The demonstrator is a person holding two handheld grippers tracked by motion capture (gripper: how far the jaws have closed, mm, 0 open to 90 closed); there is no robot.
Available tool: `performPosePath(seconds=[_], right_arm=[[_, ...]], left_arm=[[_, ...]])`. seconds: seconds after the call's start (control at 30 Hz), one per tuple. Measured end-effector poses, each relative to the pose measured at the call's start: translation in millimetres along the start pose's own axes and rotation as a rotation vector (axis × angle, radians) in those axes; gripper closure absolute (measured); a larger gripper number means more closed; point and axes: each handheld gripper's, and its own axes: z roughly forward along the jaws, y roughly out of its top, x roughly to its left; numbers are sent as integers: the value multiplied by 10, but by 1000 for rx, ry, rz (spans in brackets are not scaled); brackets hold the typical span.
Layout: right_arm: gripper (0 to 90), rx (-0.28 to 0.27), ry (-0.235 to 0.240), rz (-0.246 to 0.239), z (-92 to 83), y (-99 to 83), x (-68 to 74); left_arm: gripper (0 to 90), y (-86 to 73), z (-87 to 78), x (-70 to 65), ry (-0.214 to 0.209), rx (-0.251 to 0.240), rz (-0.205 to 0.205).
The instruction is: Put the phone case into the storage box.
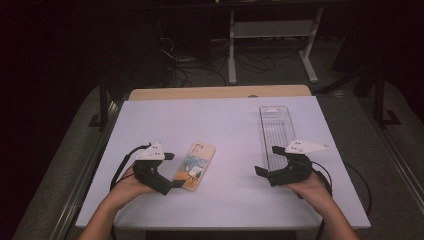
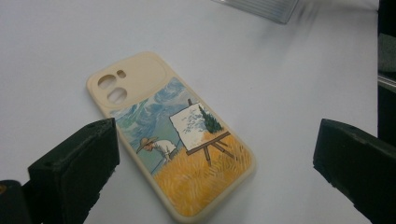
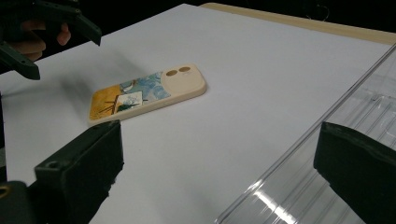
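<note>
both grippers sit spread: the left gripper (image 1: 169,171) straddles the phone case (image 1: 194,166), ready to pinch it. right gripper (image 1: 267,161) waits by the clear tray (image 1: 276,127), likely to steady it.

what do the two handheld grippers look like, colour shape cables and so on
Both are black, angular tools. The left gripper and the right gripper each carry a pale grey three-cornered plate on top and trail a black cable back toward the person. Their jaws are thick, blocky and matt black, with a small hole in the left jaw's end face. The forearms show no sleeves.
</note>
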Motion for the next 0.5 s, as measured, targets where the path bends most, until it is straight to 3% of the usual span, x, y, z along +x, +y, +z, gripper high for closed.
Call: performPosePath(seconds=[0.5], right_arm=[[13, -1, -1, -2, 2, 0, -4]], left_arm=[[1, 184, 183, -15, -21, -11, 4]])
